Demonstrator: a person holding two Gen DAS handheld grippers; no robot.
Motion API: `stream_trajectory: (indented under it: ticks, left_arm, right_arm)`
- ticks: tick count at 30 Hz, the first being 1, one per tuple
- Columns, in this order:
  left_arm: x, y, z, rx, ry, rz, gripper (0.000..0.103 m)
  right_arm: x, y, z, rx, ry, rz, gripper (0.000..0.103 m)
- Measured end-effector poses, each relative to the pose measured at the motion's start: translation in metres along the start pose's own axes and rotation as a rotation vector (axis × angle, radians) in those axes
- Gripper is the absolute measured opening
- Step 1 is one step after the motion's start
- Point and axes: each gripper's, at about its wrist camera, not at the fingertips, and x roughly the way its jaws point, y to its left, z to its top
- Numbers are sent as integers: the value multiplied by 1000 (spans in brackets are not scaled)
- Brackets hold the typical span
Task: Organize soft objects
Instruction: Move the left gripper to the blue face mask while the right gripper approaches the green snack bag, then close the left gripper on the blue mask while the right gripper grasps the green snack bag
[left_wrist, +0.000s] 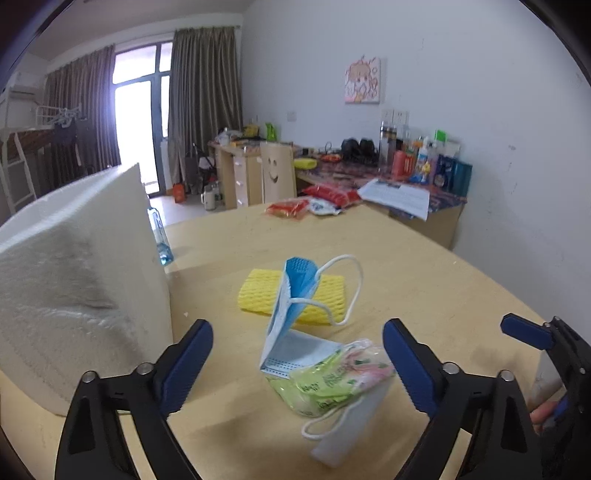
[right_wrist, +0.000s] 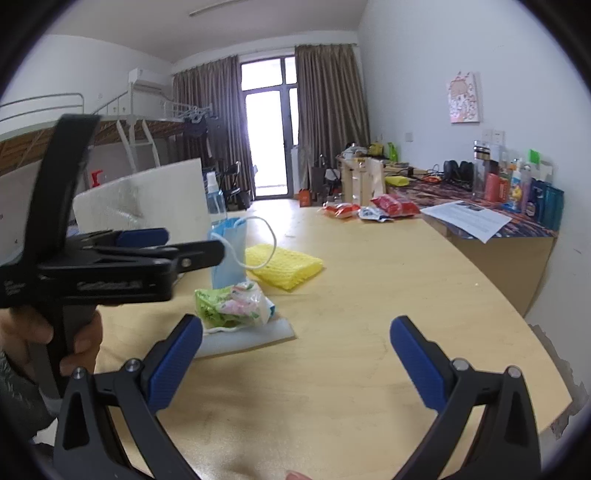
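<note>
One blue face mask (left_wrist: 291, 295), one yellow foam net (left_wrist: 295, 295) and one tissue pack (left_wrist: 332, 380) share the counter (left_wrist: 424, 280); left gripper (left_wrist: 297, 365) and right gripper (right_wrist: 295, 362) both gape, empty.

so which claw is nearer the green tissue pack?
Left. The left claw is open with the green tissue pack between its fingers, untouched. The right claw is open over bare table, with the pack up and left of it.
</note>
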Motion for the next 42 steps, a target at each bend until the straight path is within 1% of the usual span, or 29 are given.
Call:
stream_trajectory:
  ticks: [4,5,8,9,10,11,12,13,15,17,19,21,23,24,26,28,30,35,36,39,42]
  left_arm:
    - [17,6,1,-2,47,-2,83]
    - [20,8,2,-3,57,1,80]
    - [27,10,5,-2,79,-2,78]
    - [27,13,5,-3,85,-4,76]
    - [28,14,5,-4,86,-4,74]
    - [28,16,5,-7,87,0,69]
    - [29,18,5,-7,89,3,66]
    - [33,18,6,-9,98,0,65]
    - [34,22,5,-23,107,-8,60]
    - [34,24,5,-23,100,-15,55]
    - [35,25,5,-18,100,-18,53]
    - [37,27,5,-22,106,-33,43]
    - [41,29,4,-30,127,-48,37]
    - [43,31,4,-41,139,-56,32]
    - [45,33,3,-50,150,-58,26]
    - [46,33,2,-57,157,-73,23]
    - [47,32,1,-46,161,-74,16]
    - [46,33,2,-37,154,-74,16]
    - [46,33,3,-34,152,-75,16]
    - [42,36,5,-34,128,-66,16]
    - [39,41,7,-44,112,-62,16]
  right_arm:
    - [9,5,0,-4,25,24,103]
    - [11,6,1,-8,28,22,103]
    - [14,8,4,-3,35,34,103]
    - [14,9,5,0,35,41,103]
    - [15,12,7,-1,40,51,103]
    - [17,14,8,-6,42,54,103]
    - [18,16,9,-10,44,56,103]
    - [20,19,10,-15,51,60,103]
    - [23,22,12,-21,60,69,103]
    - [26,25,14,-28,68,71,103]
    - [29,27,15,-35,79,79,103]
    - [34,28,16,-45,96,87,103]
    - [37,29,18,-54,105,93,103]
    - [38,30,20,-57,108,98,103]
    - [40,32,21,-68,117,115,103]
    - [43,33,23,-73,122,127,103]
    - [47,33,25,-74,132,136,103]
    - [58,36,27,-86,162,152,101]
    - [60,35,27,-81,168,155,97]
    - [68,32,29,-63,194,169,91]
    - [74,30,28,-53,213,157,87]
